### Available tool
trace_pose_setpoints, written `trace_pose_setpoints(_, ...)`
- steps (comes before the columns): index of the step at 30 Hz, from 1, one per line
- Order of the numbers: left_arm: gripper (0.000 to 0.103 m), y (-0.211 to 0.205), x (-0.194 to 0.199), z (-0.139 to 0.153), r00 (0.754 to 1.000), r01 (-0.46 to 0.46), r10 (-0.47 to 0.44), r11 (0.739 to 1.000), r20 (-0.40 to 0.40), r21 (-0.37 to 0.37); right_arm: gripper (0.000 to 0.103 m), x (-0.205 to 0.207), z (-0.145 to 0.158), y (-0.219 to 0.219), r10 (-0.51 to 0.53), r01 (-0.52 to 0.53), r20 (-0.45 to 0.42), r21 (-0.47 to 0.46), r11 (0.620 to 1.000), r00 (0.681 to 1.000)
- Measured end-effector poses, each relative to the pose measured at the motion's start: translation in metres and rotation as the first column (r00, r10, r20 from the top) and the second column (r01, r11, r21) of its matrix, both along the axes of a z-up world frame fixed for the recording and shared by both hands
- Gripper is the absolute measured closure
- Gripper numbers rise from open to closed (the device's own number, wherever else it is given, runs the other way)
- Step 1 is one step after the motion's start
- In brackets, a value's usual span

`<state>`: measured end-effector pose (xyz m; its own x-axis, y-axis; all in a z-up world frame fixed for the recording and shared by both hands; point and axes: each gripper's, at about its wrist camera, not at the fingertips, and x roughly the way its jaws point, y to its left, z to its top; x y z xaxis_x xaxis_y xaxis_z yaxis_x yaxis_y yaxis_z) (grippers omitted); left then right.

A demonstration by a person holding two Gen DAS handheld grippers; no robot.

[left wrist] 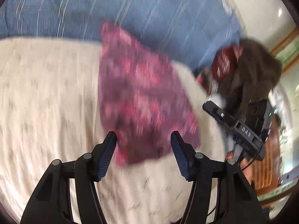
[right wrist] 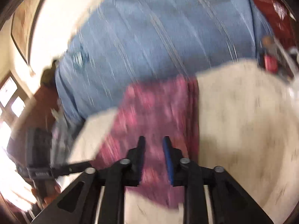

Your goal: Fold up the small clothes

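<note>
Two black hand-held grippers hovering over pink patterned folded cloth (left wrist: 145, 97) lying on cream bedsheet (left wrist: 46, 93); left gripper (left wrist: 143, 137) gaping, empty; right gripper (right wrist: 153, 141) narrowly parted, gripping nothing.

Pink-and-purple patterned garment (left wrist: 142, 93) on cream sheet (left wrist: 46, 97), blue striped cover (left wrist: 149, 9).

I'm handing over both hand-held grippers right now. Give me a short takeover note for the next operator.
Left hand-held gripper: open, holding nothing, above the near edge of the pink patterned garment.
Right hand-held gripper: jaws narrow with a gap, nothing visibly pinched, over the same garment.
Garment lies on the cream sheet, its far end on the blue blanket.
Done: looks folded once; blur hides detail.
Left: check, finish folding.
</note>
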<state>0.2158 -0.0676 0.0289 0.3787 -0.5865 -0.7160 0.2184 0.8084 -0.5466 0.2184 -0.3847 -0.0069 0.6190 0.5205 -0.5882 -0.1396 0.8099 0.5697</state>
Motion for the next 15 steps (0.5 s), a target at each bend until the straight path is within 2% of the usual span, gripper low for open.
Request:
trace_pose_setpoints(2,0.042,-0.003,0.035,0.008,0.999,-0.042,0.042,0.999,0.007,-0.007,0.076,0.028,0.005,0.004,-0.015,0.014,0.016,0.011,1.0,1.0)
trace_pose_setpoints(4,0.042,-0.008,0.065,0.001,0.997,-0.069,0.069,0.998,-0.027,0.012,0.076,0.053,0.001,0.017,-0.02,0.02,0.013,-0.005,1.0,1.0)
trace_pose_setpoints(6,0.042,-0.022,0.086,-0.019,0.992,-0.106,0.111,0.992,-0.056,0.075,0.076,0.07,-0.012,0.023,-0.022,0.022,-0.015,-0.017,1.0,1.0)
trace_pose_setpoints(7,0.042,-0.027,0.096,-0.036,0.988,-0.112,0.123,0.986,-0.093,0.12,0.077,0.077,-0.022,0.026,-0.021,0.019,-0.041,-0.052,0.998,0.999)
trace_pose_setpoints(8,0.042,-0.031,0.102,-0.046,0.987,-0.101,0.118,0.984,-0.111,0.147,0.077,0.087,-0.045,0.028,-0.02,0.004,-0.135,-0.121,0.993,0.991)
trace_pose_setpoints(9,0.039,-0.032,0.103,-0.05,0.988,-0.104,0.122,0.979,-0.094,0.177,0.077,0.091,-0.059,0.028,-0.009,-0.014,-0.186,-0.125,0.992,0.983)
trace_pose_setpoints(10,0.033,-0.032,0.102,-0.048,0.991,-0.097,0.113,0.976,-0.073,0.194,0.077,0.087,-0.058,0.023,-0.018,0.005,-0.145,-0.088,0.996,0.989)
trace_pose_setpoints(12,0.033,-0.025,0.104,-0.043,0.991,-0.081,0.093,0.989,-0.1,0.122,0.076,0.091,-0.05,0.015,-0.019,0.013,-0.166,-0.04,0.999,0.986)
trace_pose_setpoints(13,0.033,-0.02,0.109,-0.037,0.989,-0.099,0.105,0.993,-0.108,0.061,0.074,0.094,-0.039,0.009,-0.034,0.032,-0.126,-0.021,0.999,0.991)
trace_pose_setpoints(15,0.033,-0.014,0.126,-0.028,0.986,-0.127,0.126,0.992,-0.113,0.003,0.074,0.105,-0.027,0.006,-0.044,0.044,-0.069,-0.005,0.999,0.997)
